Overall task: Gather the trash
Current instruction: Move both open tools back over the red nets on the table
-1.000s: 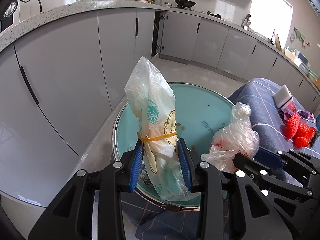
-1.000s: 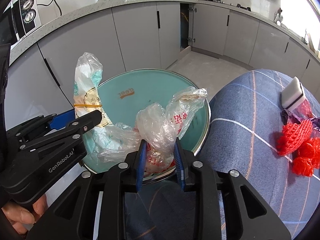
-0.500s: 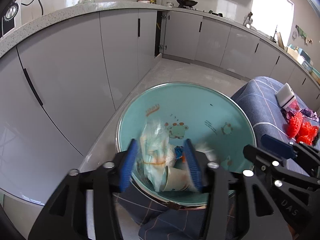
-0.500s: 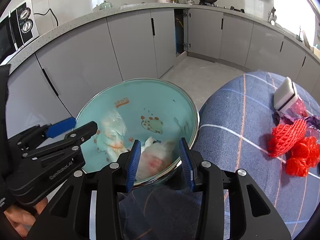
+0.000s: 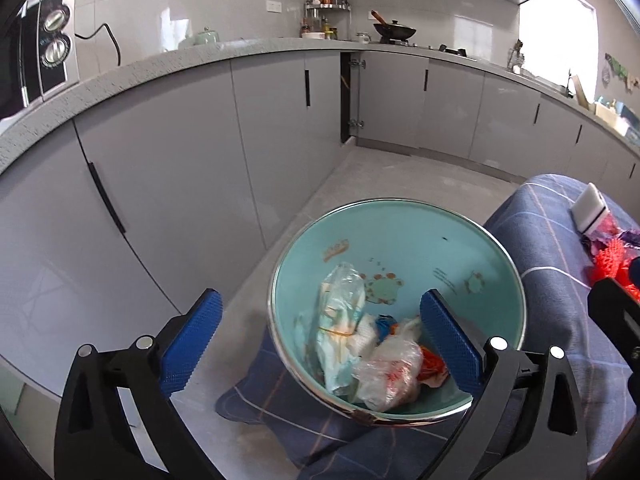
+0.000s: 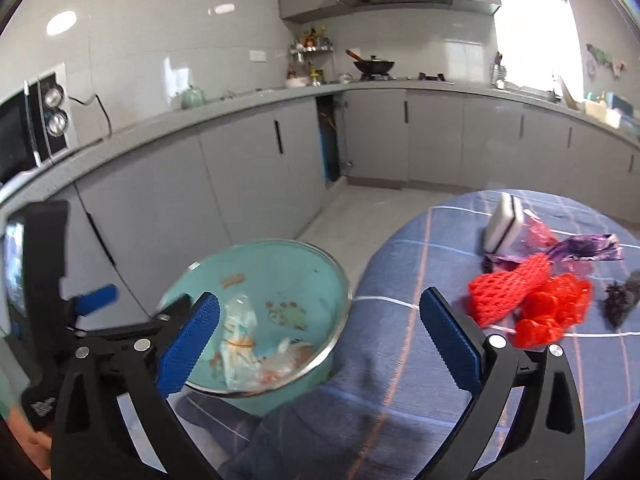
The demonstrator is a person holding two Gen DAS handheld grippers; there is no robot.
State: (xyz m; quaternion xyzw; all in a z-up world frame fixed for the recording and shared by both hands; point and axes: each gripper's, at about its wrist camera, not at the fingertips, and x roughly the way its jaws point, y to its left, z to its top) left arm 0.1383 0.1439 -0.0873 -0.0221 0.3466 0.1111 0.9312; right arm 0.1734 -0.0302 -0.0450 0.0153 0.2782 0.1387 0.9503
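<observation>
A teal bin (image 5: 460,240) (image 6: 304,256) with a shiny rim stands beside the table. Inside it lie a clear bag with a rubber band (image 5: 342,320) (image 6: 236,332), a crumpled clear bag with red print (image 5: 390,376) and other scraps. My left gripper (image 5: 320,344) is open and empty above the bin. My right gripper (image 6: 320,340) is open and empty, above the bin's right rim and the table edge. On the table lie red mesh nets (image 6: 528,300), a purple wrapper (image 6: 580,248), a white sponge block (image 6: 504,224) and a dark scrap (image 6: 620,300).
The blue plaid tablecloth (image 6: 400,360) covers the round table to the right. Grey kitchen cabinets (image 5: 180,184) and a countertop curve round behind, with a microwave (image 5: 40,56) at the left. Grey tiled floor (image 5: 400,176) lies beyond the bin.
Both grippers opened and let their plastic bags drop into the bin, then pulled up and back. The right view has swung to the right, toward the table.
</observation>
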